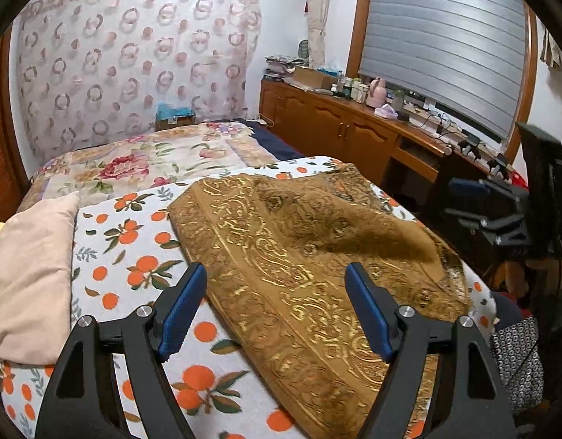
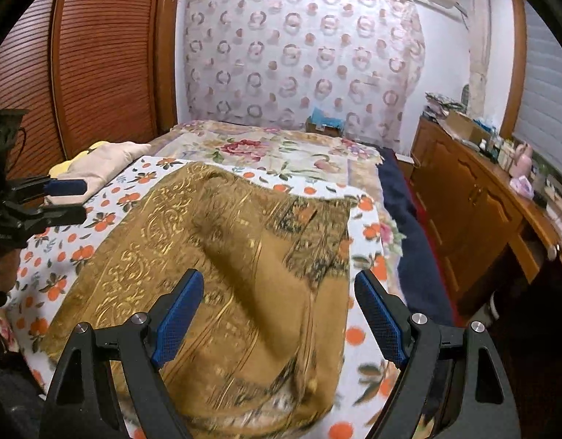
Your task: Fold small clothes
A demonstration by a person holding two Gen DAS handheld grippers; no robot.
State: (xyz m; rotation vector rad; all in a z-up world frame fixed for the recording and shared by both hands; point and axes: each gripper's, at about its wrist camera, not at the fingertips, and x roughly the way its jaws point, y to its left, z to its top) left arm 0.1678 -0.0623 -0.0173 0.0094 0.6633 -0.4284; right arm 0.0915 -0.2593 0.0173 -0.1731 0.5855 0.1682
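Note:
A brown cloth with gold scroll pattern (image 1: 299,256) lies spread on the orange-print sheet (image 1: 134,248) of the bed, its right part raised in a hump. It also shows in the right wrist view (image 2: 222,256), blurred. My left gripper (image 1: 275,278) is open and empty, held above the cloth's near left edge. My right gripper (image 2: 279,285) is open and empty above the cloth's near end. Each gripper shows at the edge of the other's view: the right gripper (image 1: 478,201) and the left gripper (image 2: 68,199).
A beige pillow (image 1: 28,274) lies at the left of the bed. A floral quilt (image 1: 152,161) covers the far half. A wooden cabinet (image 1: 354,128) with clutter runs along the right under a shuttered window. A wooden wardrobe (image 2: 97,66) stands at the left.

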